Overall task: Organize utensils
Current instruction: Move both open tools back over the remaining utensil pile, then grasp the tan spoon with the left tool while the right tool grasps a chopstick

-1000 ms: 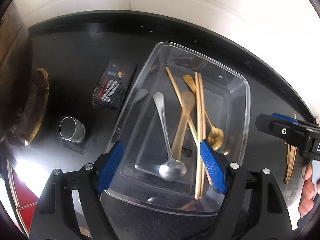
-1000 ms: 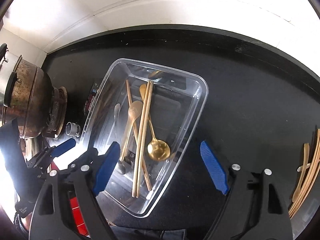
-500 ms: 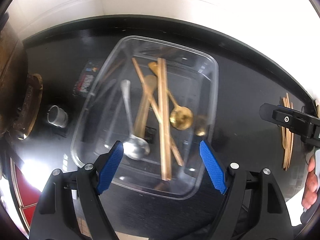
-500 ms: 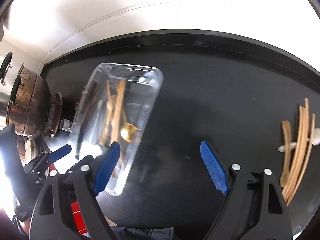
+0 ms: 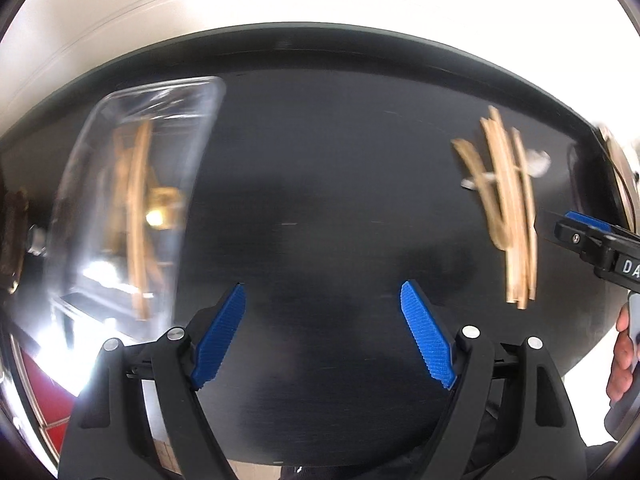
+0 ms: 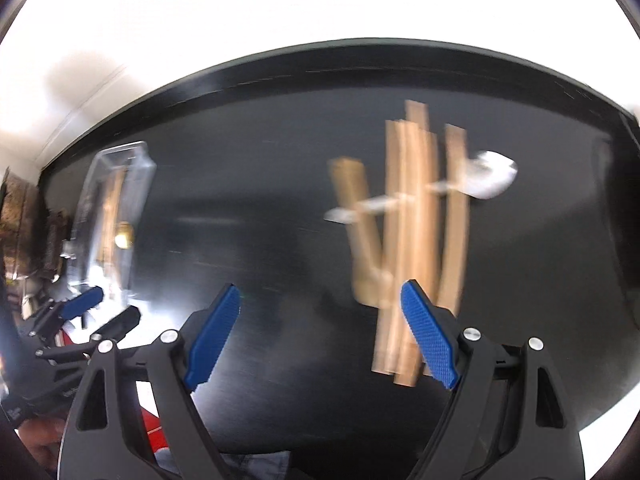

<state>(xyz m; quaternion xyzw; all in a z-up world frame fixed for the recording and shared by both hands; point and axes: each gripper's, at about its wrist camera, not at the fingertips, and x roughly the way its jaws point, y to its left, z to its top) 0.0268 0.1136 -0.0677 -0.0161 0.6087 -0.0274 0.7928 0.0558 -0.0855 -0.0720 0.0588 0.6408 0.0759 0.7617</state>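
Note:
A clear plastic bin [image 5: 132,200] with several gold and wooden utensils inside sits at the left of the black table [image 5: 340,160]. A loose pile of wooden utensils [image 5: 506,204] lies at the right, a silver spoon [image 6: 486,176] crossing under it. My left gripper [image 5: 324,332] is open over bare table between bin and pile. My right gripper [image 6: 320,336] is open too; its right fingertip overlaps the near ends of the wooden pile [image 6: 412,232] in the picture, with nothing between the jaws. Both views are blurred by motion.
A brown pot [image 6: 20,216] stands at the far left beyond the bin [image 6: 112,216]. The right gripper's tip [image 5: 592,232] and a hand [image 5: 620,360] show at the left wrist view's right edge. The left gripper [image 6: 80,312] shows at lower left of the right wrist view.
Both grippers have swept to the right, away from the bin and toward the wooden pile. The bin slid to the left of both views; the pile came in from the right. Jaws stayed open.

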